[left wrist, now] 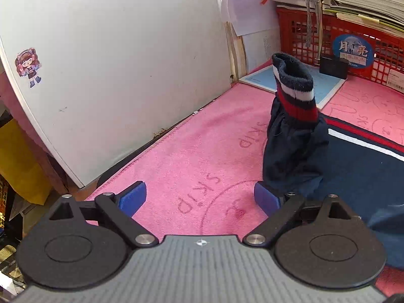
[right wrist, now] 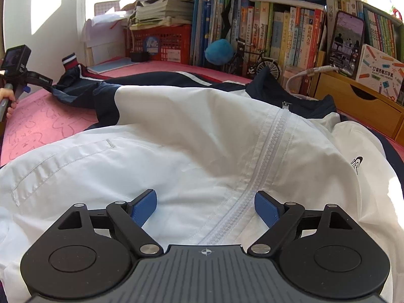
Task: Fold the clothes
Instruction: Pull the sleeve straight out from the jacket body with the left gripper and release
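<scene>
A: Left gripper [left wrist: 200,198]?
B: Mine gapes wide over the pink mat [left wrist: 176,156], nothing between its pads. Jacket sleeve [left wrist: 295,136] just right of it, striped cuff [left wrist: 294,88] standing up

A: Right gripper [right wrist: 205,207]?
B: Spread too, empty, above the white jacket front [right wrist: 176,139] beside the zipper [right wrist: 262,166]

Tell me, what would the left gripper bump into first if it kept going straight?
Probably the pink fleecy blanket. The open left gripper tilts down at it; the navy sleeve with the striped cuff stands off to its right.
</scene>
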The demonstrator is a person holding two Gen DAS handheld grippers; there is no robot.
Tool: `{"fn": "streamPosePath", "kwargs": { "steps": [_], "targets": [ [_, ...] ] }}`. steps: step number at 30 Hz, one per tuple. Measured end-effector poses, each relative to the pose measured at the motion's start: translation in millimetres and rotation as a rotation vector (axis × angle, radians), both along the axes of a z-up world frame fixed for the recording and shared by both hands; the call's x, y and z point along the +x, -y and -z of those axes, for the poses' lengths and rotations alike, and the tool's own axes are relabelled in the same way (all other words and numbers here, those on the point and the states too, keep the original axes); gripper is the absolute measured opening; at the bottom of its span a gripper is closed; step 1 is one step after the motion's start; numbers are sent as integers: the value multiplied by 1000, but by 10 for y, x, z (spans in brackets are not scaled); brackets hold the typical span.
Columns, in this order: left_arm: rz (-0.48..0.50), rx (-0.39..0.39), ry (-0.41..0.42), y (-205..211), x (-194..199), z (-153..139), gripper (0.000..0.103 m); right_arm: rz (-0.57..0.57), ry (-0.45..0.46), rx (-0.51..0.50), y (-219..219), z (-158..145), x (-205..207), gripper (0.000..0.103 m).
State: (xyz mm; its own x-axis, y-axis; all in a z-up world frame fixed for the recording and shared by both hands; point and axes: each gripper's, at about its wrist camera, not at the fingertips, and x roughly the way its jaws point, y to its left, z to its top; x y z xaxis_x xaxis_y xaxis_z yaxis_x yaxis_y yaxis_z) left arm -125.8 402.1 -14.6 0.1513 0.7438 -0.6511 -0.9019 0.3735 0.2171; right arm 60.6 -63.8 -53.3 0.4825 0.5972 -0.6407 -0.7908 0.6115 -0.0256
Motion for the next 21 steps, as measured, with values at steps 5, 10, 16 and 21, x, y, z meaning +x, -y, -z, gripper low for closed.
{"fn": "streamPosePath", "kwargs": {
  "steps": [5, 10, 16, 21],
  "targets": [
    [78, -66, 165, -35, -282, -61, 94, 9, -8, 9, 9, 6, 12, 88],
    [229, -102, 275, -56, -83, -135, 103, 22, -9, 13, 5, 13, 14, 91],
    [122, -175, 313, -463, 347, 90, 103, 35, -10, 19, 10, 23, 7, 92],
    [56, -94, 319, -534, 548, 132, 27, 47, -30, 28, 6, 32, 37, 95]
  ]
}}
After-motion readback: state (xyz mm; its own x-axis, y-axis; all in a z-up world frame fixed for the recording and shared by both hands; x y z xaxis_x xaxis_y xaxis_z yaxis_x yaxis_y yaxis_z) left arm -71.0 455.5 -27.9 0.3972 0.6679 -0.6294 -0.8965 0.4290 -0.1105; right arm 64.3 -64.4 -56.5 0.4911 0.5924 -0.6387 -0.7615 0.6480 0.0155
